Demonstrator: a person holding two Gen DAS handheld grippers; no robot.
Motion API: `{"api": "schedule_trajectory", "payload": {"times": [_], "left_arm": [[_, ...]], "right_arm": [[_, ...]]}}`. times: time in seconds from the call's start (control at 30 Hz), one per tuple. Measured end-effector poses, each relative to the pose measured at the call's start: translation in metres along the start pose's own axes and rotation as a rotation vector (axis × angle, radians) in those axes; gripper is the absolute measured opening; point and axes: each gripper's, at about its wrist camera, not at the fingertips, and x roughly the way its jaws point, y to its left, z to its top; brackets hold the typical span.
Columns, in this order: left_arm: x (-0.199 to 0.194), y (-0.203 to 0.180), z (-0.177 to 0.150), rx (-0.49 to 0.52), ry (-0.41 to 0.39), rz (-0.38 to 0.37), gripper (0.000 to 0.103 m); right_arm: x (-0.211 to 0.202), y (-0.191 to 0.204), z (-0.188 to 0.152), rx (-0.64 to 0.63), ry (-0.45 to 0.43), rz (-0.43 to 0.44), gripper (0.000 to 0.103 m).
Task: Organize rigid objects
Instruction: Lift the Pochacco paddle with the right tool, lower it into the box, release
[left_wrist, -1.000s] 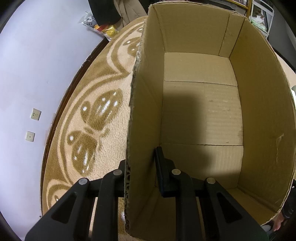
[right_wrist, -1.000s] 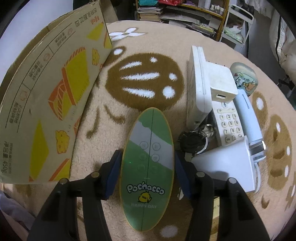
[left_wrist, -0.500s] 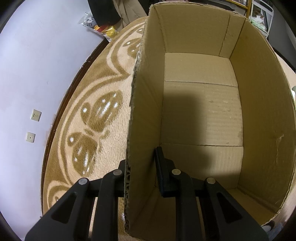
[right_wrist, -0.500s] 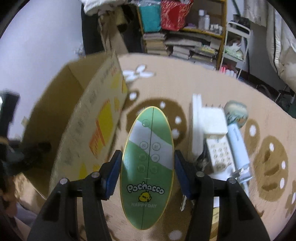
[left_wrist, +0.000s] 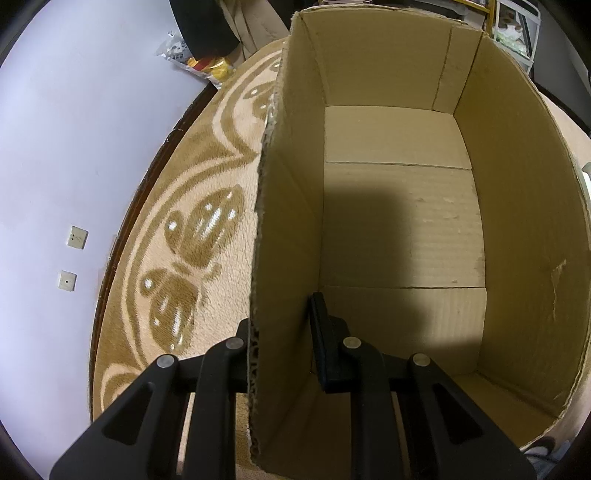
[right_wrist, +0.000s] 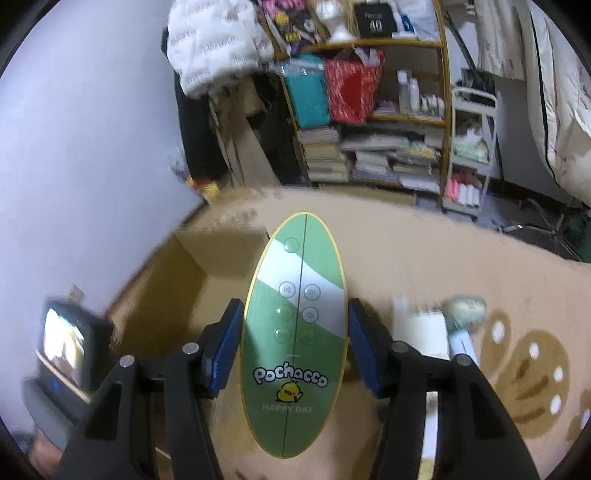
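The right hand-held gripper (right_wrist: 295, 345) is clamping the green oval board printed "Pochacco" (right_wrist: 295, 332) by its long edges, its long axis running forward along the fingers. It is hanging above the beige patterned carpet (right_wrist: 424, 251), with the open brown cardboard box (right_wrist: 192, 280) lying ahead and to the left. The left hand-held gripper (left_wrist: 282, 332) is pinching that box's near side wall (left_wrist: 284, 258), one finger inside, one outside. The box floor is looking bare, so the board probably goes leftward and down.
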Motion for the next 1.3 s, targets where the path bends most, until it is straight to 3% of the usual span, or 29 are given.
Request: {"api": "schedule_trajectory", "payload": {"times": [0.17,0.47,0.73,1.07,1.3], "left_arm": [[0.0,0.0,0.001,0.0,0.003,0.0,0.018],[0.001,0.001,0.001,-0.004,0.005,-0.004,0.018],[0.001,0.002,0.001,-0.002,0.002,-0.004,0.018],[0.003,0.002,0.002,-0.001,0.004,-0.013,0.018],[0.003,0.004,0.002,0.0,0.004,-0.017,0.018]], "right_arm": [[0.009,0.028,0.024,-0.026,-0.023,0.027,0.059],[0.039,0.056,0.017,-0.024,0.092,0.096,0.059],[0.059,0.054,-0.003,-0.004,0.181,0.107,0.059],[0.057,0.046,-0.008,0.019,0.185,0.112,0.061],[0.042,0.032,-0.005,0.043,0.161,0.099,0.074]]}}
